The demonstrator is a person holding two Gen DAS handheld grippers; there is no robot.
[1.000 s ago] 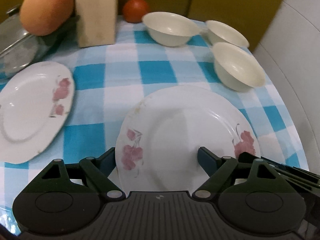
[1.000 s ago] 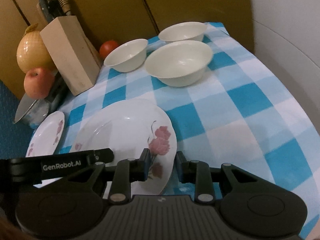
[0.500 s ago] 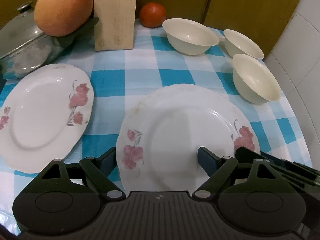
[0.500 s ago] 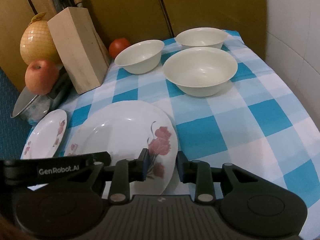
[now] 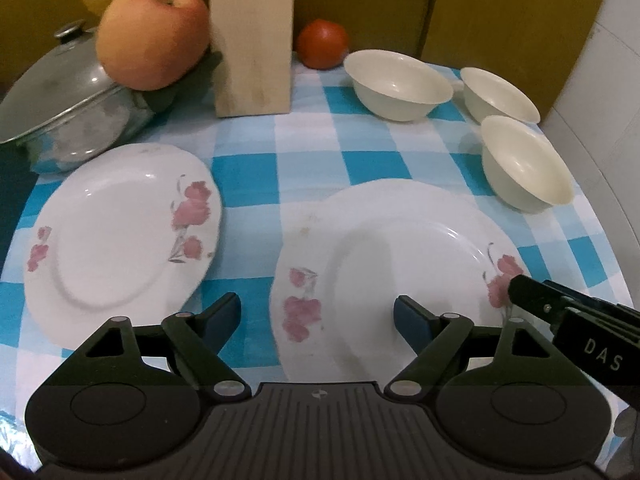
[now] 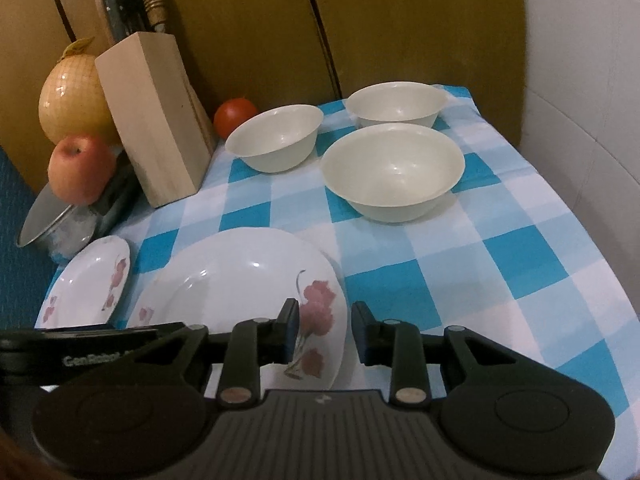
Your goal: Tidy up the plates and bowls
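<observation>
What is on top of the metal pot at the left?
An apple rests on the pot, against its lid. The pot's inside is covered by the lid.

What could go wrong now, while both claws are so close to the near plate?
The right claw straddles only the rim of the near plate; an edge grip may slip or tip it. The open left claw hangs over the same plate, and the two claws could collide. Sliding the plate left could knock the far plate; going right, the nearest bowl.
</observation>
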